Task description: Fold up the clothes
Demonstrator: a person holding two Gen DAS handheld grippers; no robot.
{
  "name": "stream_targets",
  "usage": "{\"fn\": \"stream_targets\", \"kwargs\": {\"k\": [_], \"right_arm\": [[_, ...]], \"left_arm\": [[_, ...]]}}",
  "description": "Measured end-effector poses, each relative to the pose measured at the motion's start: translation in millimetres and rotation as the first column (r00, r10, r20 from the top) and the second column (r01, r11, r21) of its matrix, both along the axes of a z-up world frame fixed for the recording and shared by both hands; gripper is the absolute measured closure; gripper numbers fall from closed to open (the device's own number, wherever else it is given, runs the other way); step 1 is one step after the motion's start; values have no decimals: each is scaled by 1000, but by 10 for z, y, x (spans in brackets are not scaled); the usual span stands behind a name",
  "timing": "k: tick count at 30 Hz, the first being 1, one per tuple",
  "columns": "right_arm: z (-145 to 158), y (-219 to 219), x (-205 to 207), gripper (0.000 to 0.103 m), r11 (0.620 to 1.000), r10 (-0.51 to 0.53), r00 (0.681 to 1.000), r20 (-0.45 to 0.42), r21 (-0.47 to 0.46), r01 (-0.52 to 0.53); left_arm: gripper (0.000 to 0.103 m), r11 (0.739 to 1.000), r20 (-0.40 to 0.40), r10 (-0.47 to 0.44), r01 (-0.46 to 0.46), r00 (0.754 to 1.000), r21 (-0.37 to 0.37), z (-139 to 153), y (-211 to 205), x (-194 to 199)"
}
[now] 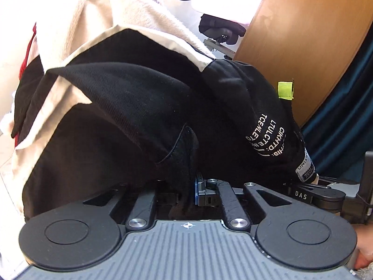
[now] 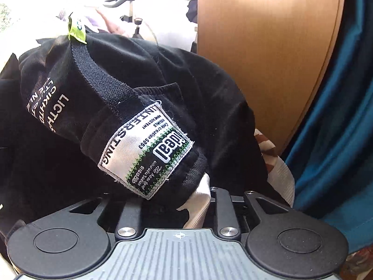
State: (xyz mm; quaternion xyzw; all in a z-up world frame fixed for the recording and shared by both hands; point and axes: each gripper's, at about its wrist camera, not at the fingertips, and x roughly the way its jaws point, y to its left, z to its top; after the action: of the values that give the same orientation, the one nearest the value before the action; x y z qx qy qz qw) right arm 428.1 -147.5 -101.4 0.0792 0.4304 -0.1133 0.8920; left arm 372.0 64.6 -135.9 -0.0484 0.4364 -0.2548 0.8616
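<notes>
Gripping black garment [image 1: 130, 107] in both tongs: left tongs [image 1: 188, 186] clenched on a black fold, right tongs [image 2: 198, 200] clenched on cuff by white woven label [image 2: 146, 149]. Hanging bunched beside wooden desk [image 1: 298, 35], cream lining [image 1: 144, 35] and yellow-green tag [image 1: 285, 90] showing.

"INTERESTING", "ideal" on garment label [image 2: 146, 150]

The left tongs [image 1: 186, 186] are closed, black cloth pinched in the narrow gap between their fingers. The right tongs [image 2: 186, 200] are closed too, with cloth bunched where their fingers meet. Part of a hand [image 1: 364, 252] shows at the left tongs' lower right edge.
</notes>
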Motion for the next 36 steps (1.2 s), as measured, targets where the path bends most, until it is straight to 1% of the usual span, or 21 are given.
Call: {"fn": "stream_targets", "kwargs": {"k": [1,2,3,5,7,8,9,12,14,15,16,17,19,23,26,28,32,34,36], "right_arm": [[-22,23,-6,80,1000,9,1000,-1,-8,-9],[-41,27,-3,79,1000,16,1000,-2,-14,-16],[-57,31,-2,79,1000,17,1000,-4,-26,-17],[-80,47,3,79,999,25,1000,-7,-41,-25],[-90,59,14,76,999,29,999,-14,-39,-29],[-94,61,22,76,999,31,999,-18,-35,-31],[-96,63,29,76,999,33,999,-22,-30,-33],[-89,60,68,76,999,45,998,-47,-29,-46],[-90,78,93,76,998,52,997,-63,-37,-55],[-91,90,106,76,997,55,996,-70,-43,-59],[-91,100,115,76,997,57,995,-76,-47,-61],[-89,111,121,76,997,59,995,-80,-51,-64],[-85,127,124,76,996,62,994,-85,-55,-67],[-81,144,107,76,995,70,994,-84,-58,-75],[-72,170,94,76,993,86,993,-86,-71,-92],[-64,187,84,76,992,90,992,-86,-76,-97],[-54,192,78,76,993,82,993,-84,-73,-88],[-49,204,70,76,993,81,993,-84,-74,-87],[-43,216,62,76,993,82,993,-82,-72,-88]], "left_arm": [[84,1000,-13,14,-14,1000,2,-60,13,5],[75,1000,-19,22,-22,1000,13,-103,12,18],[71,999,-24,23,-23,999,31,-131,4,36],[56,999,-53,22,-20,998,39,-183,-5,83],[47,999,-84,20,-17,996,39,-235,-45,162],[44,999,-90,17,-13,996,45,-250,-90,202],[43,998,-89,12,-7,996,64,-253,-132,213],[39,989,-67,-11,20,998,148,-244,-302,210],[23,991,-85,-15,26,996,133,-249,-353,226],[18,992,-97,-15,27,995,120,-252,-371,236],[10,996,-122,-8,18,992,83,-264,-366,256],[8,998,-140,5,3,990,55,-276,-355,273],[8,999,-146,21,-16,989,39,-285,-356,285],[3,999,-132,16,-10,991,44,-269,-400,272],[3,998,-111,18,-12,994,58,-248,-430,263],[3,998,-98,27,-22,995,54,-222,-429,255],[3,999,-95,22,-18,995,48,-194,-436,259],[3,999,-102,21,-16,995,51,-199,-442,266],[3,998,-138,28,-20,990,63,-230,-452,291]]}}
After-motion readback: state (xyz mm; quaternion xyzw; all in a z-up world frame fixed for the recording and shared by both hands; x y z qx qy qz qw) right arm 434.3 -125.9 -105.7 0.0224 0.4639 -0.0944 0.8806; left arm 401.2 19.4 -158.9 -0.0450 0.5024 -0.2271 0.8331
